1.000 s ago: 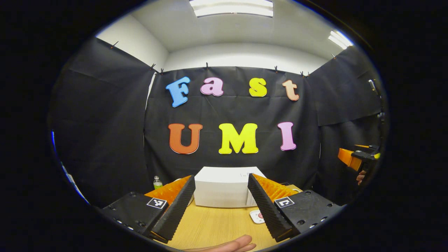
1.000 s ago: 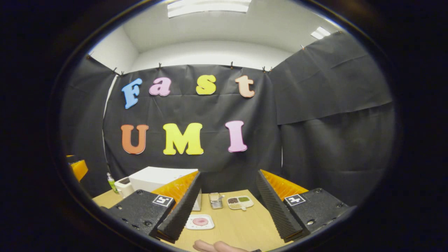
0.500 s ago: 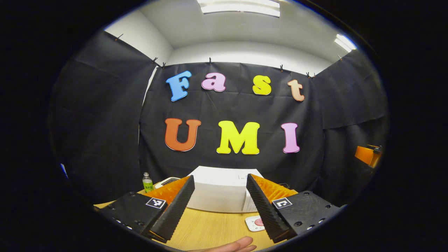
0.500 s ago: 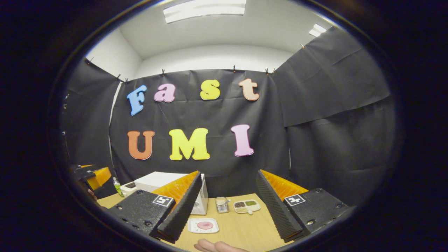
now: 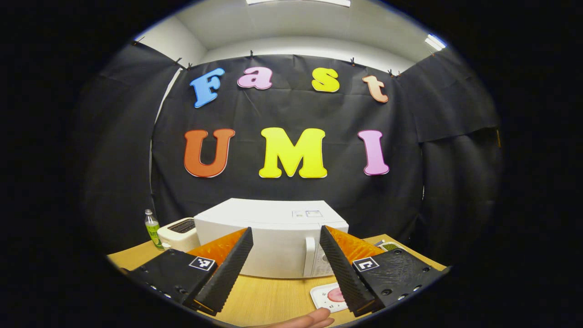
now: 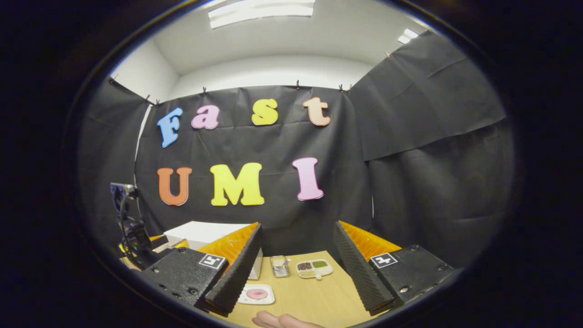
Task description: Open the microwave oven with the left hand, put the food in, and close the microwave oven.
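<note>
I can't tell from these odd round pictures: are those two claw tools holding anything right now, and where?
Nothing is held. The left gripper and right gripper both have their fingers spread open with nothing between them.

In the left gripper view the microwave oven stands far on the table, door shut. Left of it sits a toaster, with a bottle farther left. The plate of food lies near, right of the oven front. In the right gripper view a container and a divided tray lie beyond the plate, apparently right of the oven
</note>
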Motion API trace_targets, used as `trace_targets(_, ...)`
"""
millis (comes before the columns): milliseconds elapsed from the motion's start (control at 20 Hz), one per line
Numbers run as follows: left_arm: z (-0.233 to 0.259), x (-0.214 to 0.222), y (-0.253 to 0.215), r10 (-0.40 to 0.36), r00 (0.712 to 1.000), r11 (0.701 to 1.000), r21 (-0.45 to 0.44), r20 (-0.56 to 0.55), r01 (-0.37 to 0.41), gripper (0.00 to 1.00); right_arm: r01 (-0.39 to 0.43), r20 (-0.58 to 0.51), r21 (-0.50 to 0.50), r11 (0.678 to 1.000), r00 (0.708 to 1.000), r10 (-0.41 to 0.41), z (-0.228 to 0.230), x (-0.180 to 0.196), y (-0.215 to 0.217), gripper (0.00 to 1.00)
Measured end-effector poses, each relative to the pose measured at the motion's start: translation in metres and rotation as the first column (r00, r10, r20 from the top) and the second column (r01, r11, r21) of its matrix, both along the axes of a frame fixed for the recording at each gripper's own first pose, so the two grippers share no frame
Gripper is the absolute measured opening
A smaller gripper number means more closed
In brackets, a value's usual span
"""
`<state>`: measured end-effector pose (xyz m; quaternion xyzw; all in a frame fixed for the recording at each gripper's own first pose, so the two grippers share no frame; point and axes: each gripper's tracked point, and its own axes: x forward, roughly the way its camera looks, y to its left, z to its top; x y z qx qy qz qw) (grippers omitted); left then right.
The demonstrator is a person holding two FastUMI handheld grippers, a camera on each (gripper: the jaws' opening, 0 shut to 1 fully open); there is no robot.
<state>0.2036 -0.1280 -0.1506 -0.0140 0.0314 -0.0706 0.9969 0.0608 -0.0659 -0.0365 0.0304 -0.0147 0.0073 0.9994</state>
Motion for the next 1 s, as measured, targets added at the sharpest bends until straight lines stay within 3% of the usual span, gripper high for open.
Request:
trace_targets(50, -0.014, 0.010, -0.010, -0.018, 1.000, 1.000, -0.002, -0.015, 0.018, 0.94, 0.001, -0.007, -0.003, 1.000, 1.000, -0.001, -0.003, 0.005, -0.001, 1.00)
trace_targets(100, -0.029, 0.020, -0.020, -0.038, 0.999, 0.999, -0.009, -0.032, 0.037, 0.94, 0.003, -0.017, -0.009, 1.000, 1.000, -0.003, -0.007, 0.010, -0.003, 0.91)
trace_targets(150, -0.042, 0.030, -0.026, -0.041, 0.998, 0.999, -0.009, -0.043, 0.041, 0.93, 0.004, -0.029, -0.015, 1.000, 1.000, -0.004, -0.010, 0.015, -0.005, 1.00)
trace_targets(200, -0.056, 0.041, -0.031, -0.051, 0.997, 0.999, -0.015, -0.063, 0.050, 0.93, 0.003, -0.037, -0.016, 1.000, 0.999, -0.004, -0.013, 0.018, -0.005, 0.91)
trace_targets(250, -0.072, 0.049, -0.039, -0.065, 0.995, 0.998, -0.026, -0.079, 0.063, 0.93, -0.006, -0.035, -0.012, 1.000, 0.999, 0.006, -0.011, 0.021, -0.004, 1.00)
trace_targets(550, -0.140, 0.102, -0.047, -0.018, 0.993, 0.999, 0.049, -0.112, 0.024, 0.94, -0.012, 0.006, -0.014, 1.000, 1.000, 0.012, -0.010, 0.028, -0.007, 1.00)
trace_targets(600, -0.144, 0.107, -0.046, -0.007, 0.995, 0.998, 0.059, -0.100, 0.013, 0.93, -0.015, 0.011, -0.021, 1.000, 1.000, 0.015, -0.012, 0.028, -0.008, 0.91)
trace_targets(650, -0.147, 0.110, -0.049, -0.014, 0.996, 0.998, 0.055, -0.093, 0.019, 0.93, -0.014, 0.014, -0.025, 1.000, 1.000, 0.014, -0.014, 0.028, -0.009, 0.91)
trace_targets(700, -0.147, 0.115, -0.055, -0.027, 0.997, 0.998, 0.051, -0.077, 0.031, 0.81, -0.011, 0.019, -0.027, 1.000, 1.000, 0.012, -0.016, 0.028, -0.011, 0.91)
trace_targets(750, -0.145, 0.119, -0.057, -0.032, 0.997, 0.998, 0.055, -0.065, 0.035, 0.90, -0.011, 0.020, -0.030, 0.999, 1.000, 0.011, -0.018, 0.028, -0.011, 0.91)
trace_targets(800, -0.150, 0.123, -0.056, -0.032, 0.997, 0.998, 0.057, -0.074, 0.036, 0.79, -0.008, 0.018, -0.033, 0.999, 1.000, 0.008, -0.022, 0.030, -0.012, 0.91)
trace_targets(850, -0.155, 0.126, -0.054, -0.020, 0.995, 0.998, 0.051, -0.096, 0.025, 0.75, -0.007, 0.016, -0.035, 0.999, 1.000, 0.008, -0.025, 0.032, -0.012, 1.00)
trace_targets(900, -0.154, 0.127, -0.051, -0.003, 0.996, 1.000, 0.026, -0.093, 0.005, 0.74, -0.006, 0.019, -0.037, 0.999, 1.000, 0.007, -0.026, 0.033, -0.012, 0.91)
trace_targets(1000, -0.153, 0.131, -0.055, 0.001, 0.996, 1.000, -0.031, -0.090, -0.004, 0.67, 0.001, 0.034, -0.035, 0.999, 0.999, 0.000, -0.025, 0.036, -0.015, 0.91)
